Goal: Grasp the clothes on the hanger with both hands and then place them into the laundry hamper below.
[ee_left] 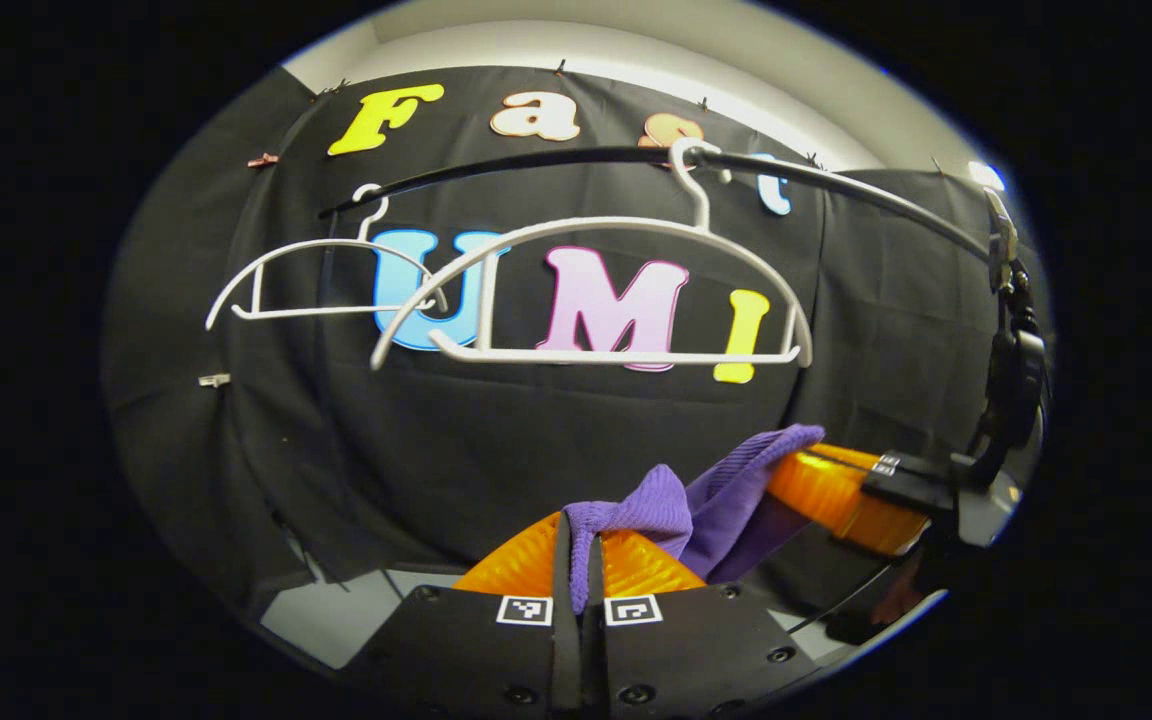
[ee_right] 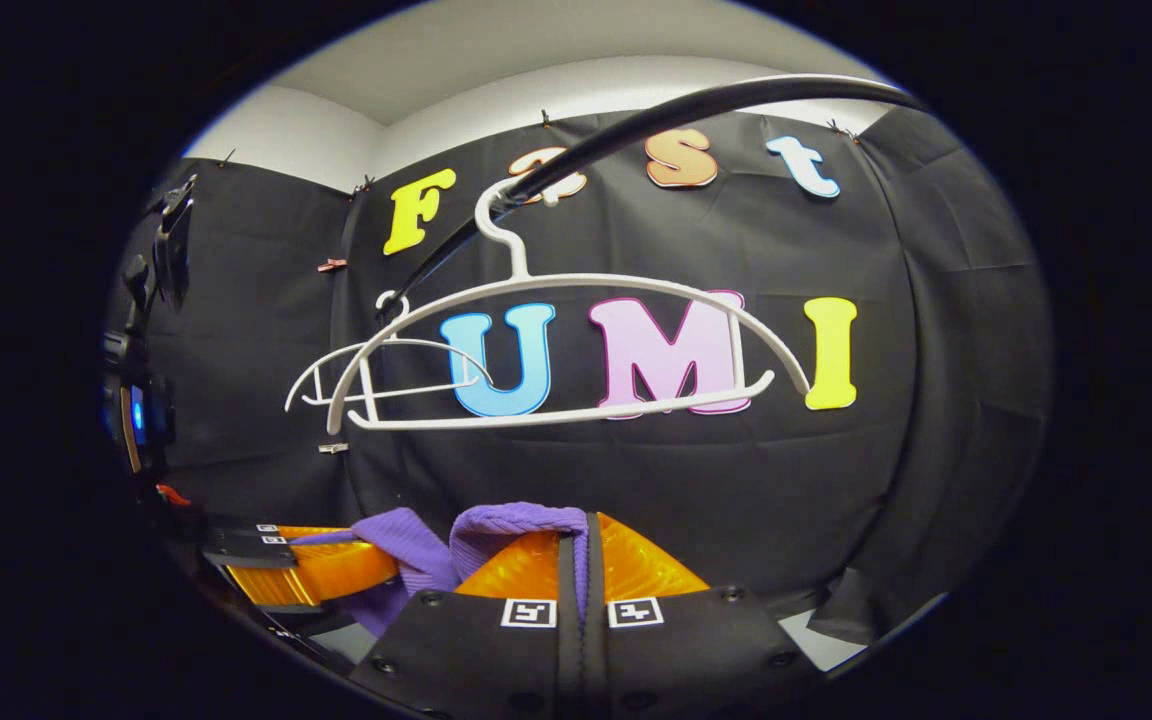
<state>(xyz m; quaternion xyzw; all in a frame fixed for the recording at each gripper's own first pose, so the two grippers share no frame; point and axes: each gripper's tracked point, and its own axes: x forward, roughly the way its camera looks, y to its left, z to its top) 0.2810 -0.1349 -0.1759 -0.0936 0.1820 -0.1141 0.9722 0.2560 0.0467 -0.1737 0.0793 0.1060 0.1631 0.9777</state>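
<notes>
Black cloth wall (ee_left: 556, 430) behind, pale ceiling above. Across it, a dark rail (ee_right: 656, 120) carrying two bare white hangers: the near hanger (ee_left: 626, 355) large, the far hanger (ee_left: 321, 312) smaller beside it. Below these, a purple garment (ee_left: 706, 505) already off, stretched between both tools. Left gripper (ee_left: 581, 570) clamped on one end, orange fingers (ee_left: 636, 565) pinching the fabric; right gripper (ee_right: 581, 570) likewise closed on the other end. Hamper out of sight. Best lowered level, both grips kept firm, hands drawn together slightly, released only once over the hamper.
</notes>
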